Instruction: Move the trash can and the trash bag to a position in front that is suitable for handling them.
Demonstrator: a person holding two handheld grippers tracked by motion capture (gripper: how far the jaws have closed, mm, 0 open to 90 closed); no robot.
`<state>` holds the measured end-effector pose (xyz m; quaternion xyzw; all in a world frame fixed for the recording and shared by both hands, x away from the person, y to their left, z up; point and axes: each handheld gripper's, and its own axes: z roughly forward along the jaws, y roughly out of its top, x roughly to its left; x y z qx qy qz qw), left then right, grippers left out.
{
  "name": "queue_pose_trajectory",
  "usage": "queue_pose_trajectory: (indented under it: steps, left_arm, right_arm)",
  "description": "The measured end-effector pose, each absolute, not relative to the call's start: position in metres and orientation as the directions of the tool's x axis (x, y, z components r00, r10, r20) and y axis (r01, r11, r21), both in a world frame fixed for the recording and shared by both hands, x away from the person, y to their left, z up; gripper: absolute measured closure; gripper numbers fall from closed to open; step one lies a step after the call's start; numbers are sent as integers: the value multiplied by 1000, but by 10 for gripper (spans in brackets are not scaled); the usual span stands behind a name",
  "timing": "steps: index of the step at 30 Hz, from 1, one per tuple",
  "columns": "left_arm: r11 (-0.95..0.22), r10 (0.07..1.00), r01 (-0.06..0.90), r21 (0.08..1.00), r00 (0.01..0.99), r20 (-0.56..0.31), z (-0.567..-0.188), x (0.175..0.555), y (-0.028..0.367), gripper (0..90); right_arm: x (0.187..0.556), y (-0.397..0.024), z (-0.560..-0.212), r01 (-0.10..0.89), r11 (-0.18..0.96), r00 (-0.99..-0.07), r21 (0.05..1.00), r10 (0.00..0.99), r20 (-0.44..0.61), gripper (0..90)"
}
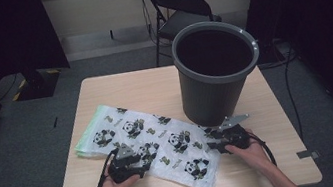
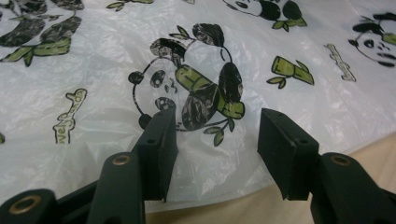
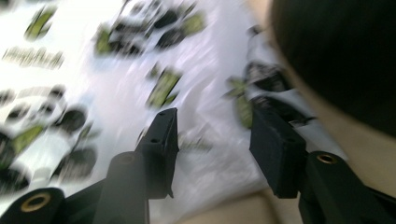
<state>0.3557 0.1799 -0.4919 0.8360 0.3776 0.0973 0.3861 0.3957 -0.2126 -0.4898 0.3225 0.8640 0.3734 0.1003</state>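
The left tongs sit at the near edge of the panda-print plastic bag, jaws parted, the bag's edge lying between them on the counter with neither pad pressing it. The bag lies flat, spread from the counter's left side across to the right. The right tongs stand over its right end, jaws apart and gripping nothing, just beside the grey bin.

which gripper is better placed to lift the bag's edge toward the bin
Probably the right. The right gripper sits at the panda-print bag corner nearest the grey bin, jaws apart over the plastic. The left gripper straddles the bag's near edge farther from the bin.
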Motion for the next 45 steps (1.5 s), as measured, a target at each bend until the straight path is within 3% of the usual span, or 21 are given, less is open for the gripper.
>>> queue_pose_trajectory:
  steps: [10,15,21,22,28,33,35,40,45]
  left_arm:
    - [-374,768,567,734,633,-97,-495,386,194,442]
    - [-356,792,590,725,602,-101,-492,398,195,410]
    - [-412,728,545,730,679,-95,-475,369,189,416]
    - [-411,716,534,739,691,-101,-472,354,188,431]
    - [-399,702,583,708,691,-173,-484,333,185,392]
    - [-374,698,594,712,686,-206,-488,343,184,325]
    - [-344,706,623,703,665,-244,-490,351,186,322]
    - [-308,719,636,708,643,-265,-493,362,189,320]
    - [-306,739,632,712,630,-241,-492,374,191,316]
  right_arm:
    - [373,-181,-490,411,574,-851,708,519,74,532]
    - [360,-144,-489,333,634,-910,698,410,61,511]
    - [373,-163,-472,364,544,-865,756,498,58,464]
    - [380,-179,-466,378,499,-829,780,557,46,416]
    - [398,-202,-477,444,481,-759,756,651,32,327]
    - [403,-202,-484,477,476,-761,739,644,76,324]
    - [399,-197,-490,476,505,-786,720,612,90,385]
    - [390,-187,-490,454,542,-826,707,553,107,429]
    - [380,-176,-490,419,572,-857,705,506,99,442]
